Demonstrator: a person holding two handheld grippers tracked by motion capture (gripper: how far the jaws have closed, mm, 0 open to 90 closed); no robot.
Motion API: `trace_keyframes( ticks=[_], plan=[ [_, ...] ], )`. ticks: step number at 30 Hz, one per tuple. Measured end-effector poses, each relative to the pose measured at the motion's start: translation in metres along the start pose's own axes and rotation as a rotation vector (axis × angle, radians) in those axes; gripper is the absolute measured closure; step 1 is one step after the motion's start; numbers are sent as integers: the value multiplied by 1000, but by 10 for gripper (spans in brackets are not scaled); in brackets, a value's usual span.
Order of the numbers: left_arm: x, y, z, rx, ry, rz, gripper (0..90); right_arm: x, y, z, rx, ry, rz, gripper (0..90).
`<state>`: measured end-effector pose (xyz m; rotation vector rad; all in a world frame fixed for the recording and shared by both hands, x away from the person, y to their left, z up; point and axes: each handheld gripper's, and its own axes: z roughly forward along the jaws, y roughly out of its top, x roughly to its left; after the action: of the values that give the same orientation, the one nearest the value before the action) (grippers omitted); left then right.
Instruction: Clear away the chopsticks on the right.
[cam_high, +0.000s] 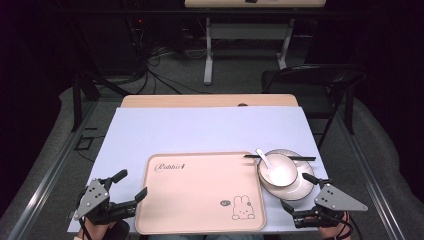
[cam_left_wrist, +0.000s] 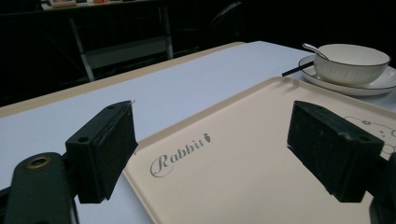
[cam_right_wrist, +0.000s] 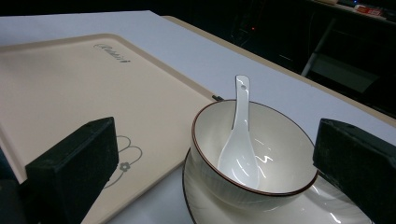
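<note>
Your beige rabbit tray (cam_high: 200, 192) lies empty at the table's (cam_high: 165, 131) near edge, evidently awaiting loading. Just right of it, bowl (cam_high: 277, 169) sits on plate (cam_high: 298, 186), spoon (cam_right_wrist: 240, 144) inside. Left gripper (cam_high: 125, 192) gapes over the tray corner; right gripper (cam_high: 299, 192) gapes, empty, facing the bowl

Spoon (cam_right_wrist: 241, 140) in bowl (cam_right_wrist: 280, 154) — right of tray (cam_high: 200, 195)

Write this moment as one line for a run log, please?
left gripper: open, at tray left edge | right gripper: open, near bowl | spoon: in bowl | bowl: on plate | nothing held
</note>
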<state>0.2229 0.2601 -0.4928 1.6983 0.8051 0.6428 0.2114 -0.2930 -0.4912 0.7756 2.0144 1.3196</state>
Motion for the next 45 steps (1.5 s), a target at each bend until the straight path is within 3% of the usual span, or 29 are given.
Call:
trace_keyframes(
  ticks=[7,12,17,27,28,35,36,45],
  plan=[
    [-1,0,0,9,2,10,154,-2,1,-1,14,-22,4,0],
    [0,0,-2,-10,13,-7,154,-6,3,-1,38,-7,16,0],
    [0,0,-1,-4,11,-4,154,-13,10,-5,51,12,-13,0],
    [0,0,-2,-1,21,-16,154,-41,28,-4,175,41,-76,0],
    [-1,0,-2,2,21,-13,154,-50,32,-3,208,57,-87,0],
    [-1,0,-1,8,18,-10,154,-72,43,1,266,82,-100,0],
    [-1,0,-1,8,19,-12,154,-80,47,4,295,101,-99,0],
    [-1,0,-1,13,19,-8,154,-107,60,20,415,138,-138,0]
  ],
)
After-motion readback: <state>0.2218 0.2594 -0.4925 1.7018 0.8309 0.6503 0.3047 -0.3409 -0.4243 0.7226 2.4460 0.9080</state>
